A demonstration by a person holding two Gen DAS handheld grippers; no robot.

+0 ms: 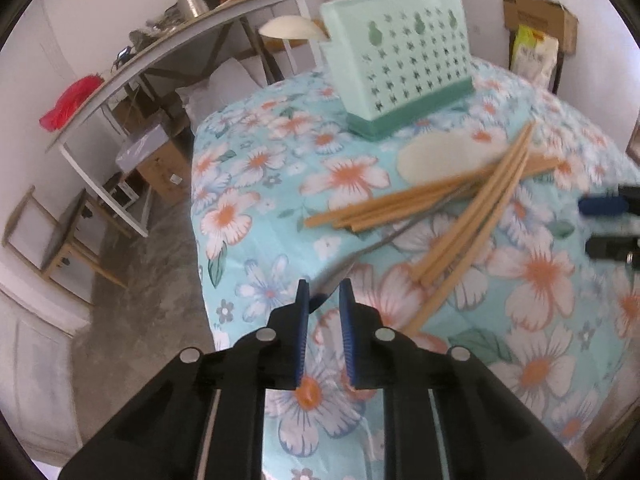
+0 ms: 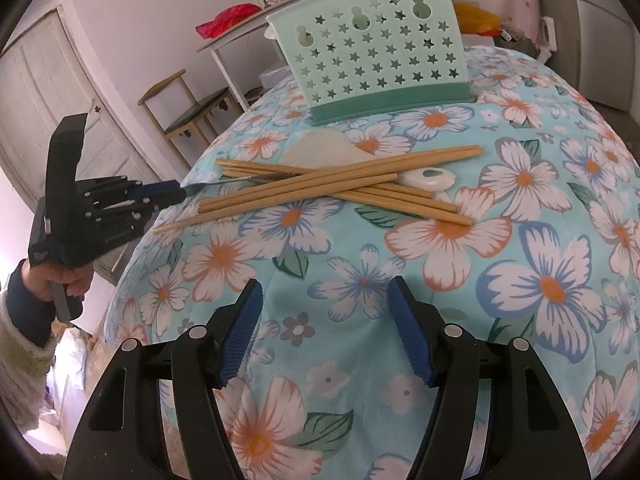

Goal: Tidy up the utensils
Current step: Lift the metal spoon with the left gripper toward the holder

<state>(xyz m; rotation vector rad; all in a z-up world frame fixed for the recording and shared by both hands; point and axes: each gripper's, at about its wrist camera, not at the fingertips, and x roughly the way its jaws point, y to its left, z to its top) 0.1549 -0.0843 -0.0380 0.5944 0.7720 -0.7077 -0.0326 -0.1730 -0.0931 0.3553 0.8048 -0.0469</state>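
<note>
A floral cloth in turquoise, white and orange covers the tabletop [image 2: 520, 240] of a cluttered room, where a mint-green utensil holder [image 2: 376, 56] with star cut-outs stands at the far edge. Before it lies a crossed heap of wooden chopsticks [image 2: 340, 188] over a white spoon [image 2: 428, 178]. The left tool [image 1: 324, 292], narrowed to a slim gap, pinches the end of a thin metal utensil [image 1: 400, 228] whose far end is buried under the sticks. The right tool [image 2: 326, 292] hangs released over bare cloth, nothing between its pads. The step in hand looks like drawing that metal piece free of the heap; next, it would need lifting clear and carrying to the holder's open top without scattering the sticks.
</note>
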